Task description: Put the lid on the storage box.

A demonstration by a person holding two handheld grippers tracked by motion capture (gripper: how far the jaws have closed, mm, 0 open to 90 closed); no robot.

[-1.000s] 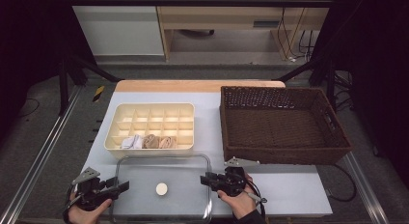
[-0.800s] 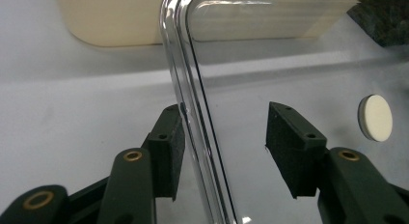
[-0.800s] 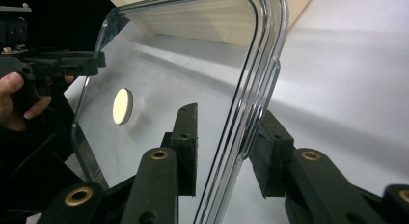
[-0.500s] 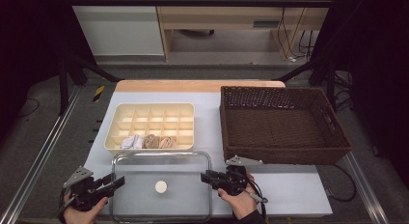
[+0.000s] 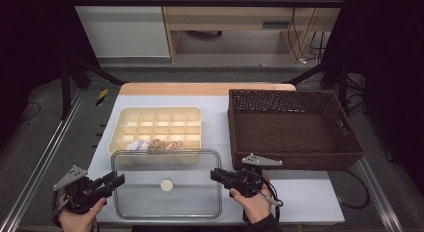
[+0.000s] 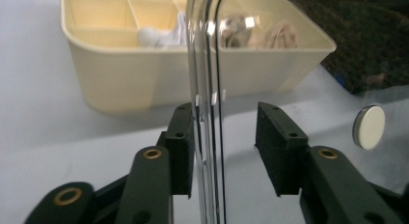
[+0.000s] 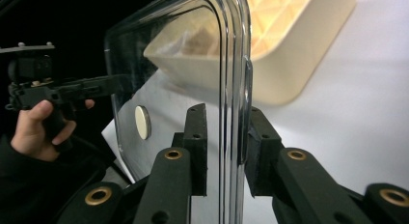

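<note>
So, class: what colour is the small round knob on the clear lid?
Off-white, on the clear lid; the knob shows best in the left gripper view.

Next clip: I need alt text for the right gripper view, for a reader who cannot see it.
The edge of a clear rectangular plastic lid with a round white knob stands between the black right tongs, one pad against the rim. Behind it sits a cream plastic divided box on the white table; at left, a hand holds the left tongs.
</note>
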